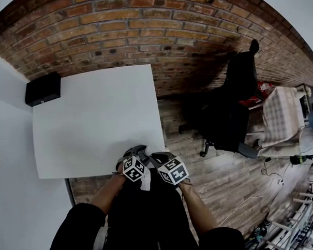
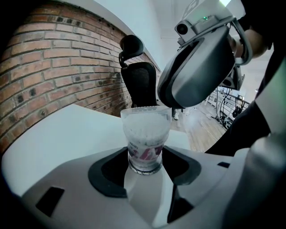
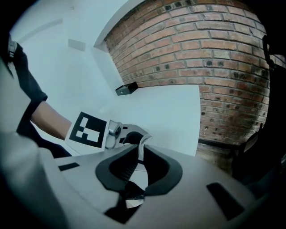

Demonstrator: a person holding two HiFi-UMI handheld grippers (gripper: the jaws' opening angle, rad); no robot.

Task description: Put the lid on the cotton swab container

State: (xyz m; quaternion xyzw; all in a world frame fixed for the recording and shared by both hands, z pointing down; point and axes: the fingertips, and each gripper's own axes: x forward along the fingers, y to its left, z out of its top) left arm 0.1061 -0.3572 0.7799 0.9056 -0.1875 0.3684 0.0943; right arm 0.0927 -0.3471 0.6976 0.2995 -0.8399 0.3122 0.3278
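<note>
In the left gripper view my left gripper (image 2: 145,156) is shut on the lower part of the cotton swab container (image 2: 145,134). It is a clear upright cup full of white swabs, with a pink label. My right gripper (image 2: 201,62) hangs close above it, to the right. In the right gripper view my right gripper (image 3: 141,150) is shut on a thin pale lid (image 3: 142,142), seen edge-on, just above the left gripper (image 3: 123,133). From the head view both grippers (image 1: 133,160) (image 1: 166,165) meet at the near edge of the white table (image 1: 94,114), and the container is hidden beneath them.
A black box (image 1: 43,89) sits beyond the table's far left corner. A black office chair (image 1: 233,108) stands on the brick-patterned floor to the right. Cables and racks lie further right.
</note>
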